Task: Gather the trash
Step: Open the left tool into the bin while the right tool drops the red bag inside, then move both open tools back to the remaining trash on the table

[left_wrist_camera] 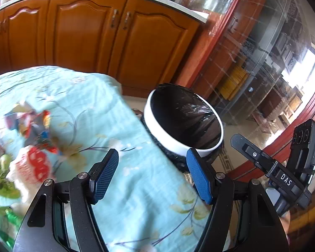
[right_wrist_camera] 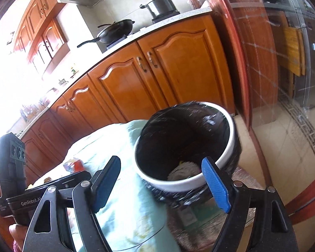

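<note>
A white-rimmed trash bin (left_wrist_camera: 199, 150) lined with a black bag stands beside the table; it also shows in the right wrist view (right_wrist_camera: 178, 183) with crumpled pale trash (right_wrist_camera: 183, 171) at its bottom. Colourful wrappers (left_wrist_camera: 33, 126) and a white red-printed packet (left_wrist_camera: 31, 168) lie on the turquoise floral tablecloth (left_wrist_camera: 119, 130) at left, with a green bottle (left_wrist_camera: 4, 226) at the lower left. My left gripper (left_wrist_camera: 152, 175) is open and empty above the table edge near the bin. My right gripper (right_wrist_camera: 163, 181) is open and empty just over the bin's near rim.
Wooden kitchen cabinets (left_wrist_camera: 94, 42) run behind the table. A glass sliding door with a red frame (left_wrist_camera: 252, 63) stands at right. A wok (right_wrist_camera: 115, 32) and a pot (right_wrist_camera: 160, 5) sit on the counter. The other gripper's body (left_wrist_camera: 283, 168) is at right.
</note>
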